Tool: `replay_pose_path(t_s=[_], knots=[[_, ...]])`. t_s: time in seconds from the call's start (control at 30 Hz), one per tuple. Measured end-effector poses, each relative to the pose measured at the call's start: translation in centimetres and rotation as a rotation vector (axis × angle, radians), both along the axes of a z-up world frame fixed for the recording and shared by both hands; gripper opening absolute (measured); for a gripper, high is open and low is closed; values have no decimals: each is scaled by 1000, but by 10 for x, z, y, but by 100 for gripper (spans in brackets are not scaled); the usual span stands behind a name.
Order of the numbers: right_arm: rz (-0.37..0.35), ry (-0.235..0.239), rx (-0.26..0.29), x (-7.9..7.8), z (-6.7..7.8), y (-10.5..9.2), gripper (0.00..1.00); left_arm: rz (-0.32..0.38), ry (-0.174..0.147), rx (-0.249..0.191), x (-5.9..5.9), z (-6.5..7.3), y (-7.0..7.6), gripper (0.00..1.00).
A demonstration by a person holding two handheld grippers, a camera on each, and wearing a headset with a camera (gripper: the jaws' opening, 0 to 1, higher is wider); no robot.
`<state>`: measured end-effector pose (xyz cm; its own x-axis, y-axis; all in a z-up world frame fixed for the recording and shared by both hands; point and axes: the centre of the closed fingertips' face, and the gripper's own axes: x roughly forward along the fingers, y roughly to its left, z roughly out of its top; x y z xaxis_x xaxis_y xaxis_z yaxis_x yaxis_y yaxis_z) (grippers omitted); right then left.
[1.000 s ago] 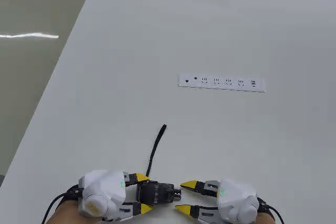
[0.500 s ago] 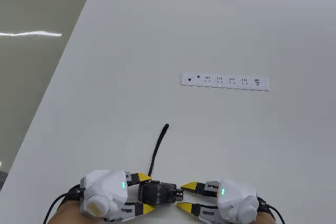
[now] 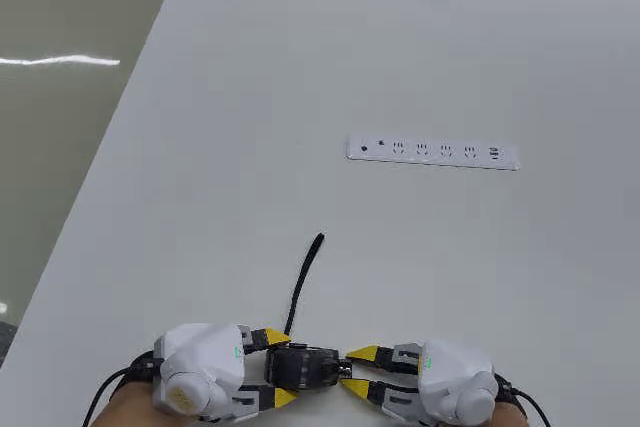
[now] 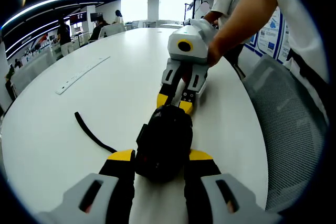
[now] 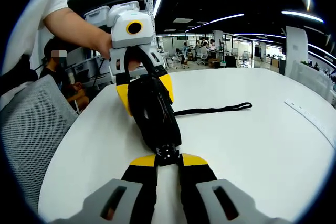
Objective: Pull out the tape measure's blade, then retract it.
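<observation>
Two grippers meet on the black tape measure (image 3: 302, 367), which sits on the white table (image 3: 400, 47) well apart from the power strip (image 3: 432, 153), on my side of it. My left gripper (image 3: 276, 368) squeezes its body tight. My right gripper (image 3: 357, 370) is pinched on its front end. Its black strap (image 3: 303, 282) points toward the power strip.

Tape measure (image 3: 303, 367) and right gripper (image 3: 357, 370) block the left gripper's (image 3: 278, 367) front; leftward, strap (image 3: 304, 282) near, power strip (image 3: 433, 152) well apart, tabletop (image 3: 250, 97) open.
</observation>
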<state>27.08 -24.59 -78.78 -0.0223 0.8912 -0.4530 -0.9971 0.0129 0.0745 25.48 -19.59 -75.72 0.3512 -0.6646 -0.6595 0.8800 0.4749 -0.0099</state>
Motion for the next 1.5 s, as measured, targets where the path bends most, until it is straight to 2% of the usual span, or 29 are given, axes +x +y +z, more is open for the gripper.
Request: replay_pose_path(t_s=[1.5], knots=[[-6, -20, 17, 0, 0, -3, 11, -6, -8, 2, 1, -1, 0, 31]])
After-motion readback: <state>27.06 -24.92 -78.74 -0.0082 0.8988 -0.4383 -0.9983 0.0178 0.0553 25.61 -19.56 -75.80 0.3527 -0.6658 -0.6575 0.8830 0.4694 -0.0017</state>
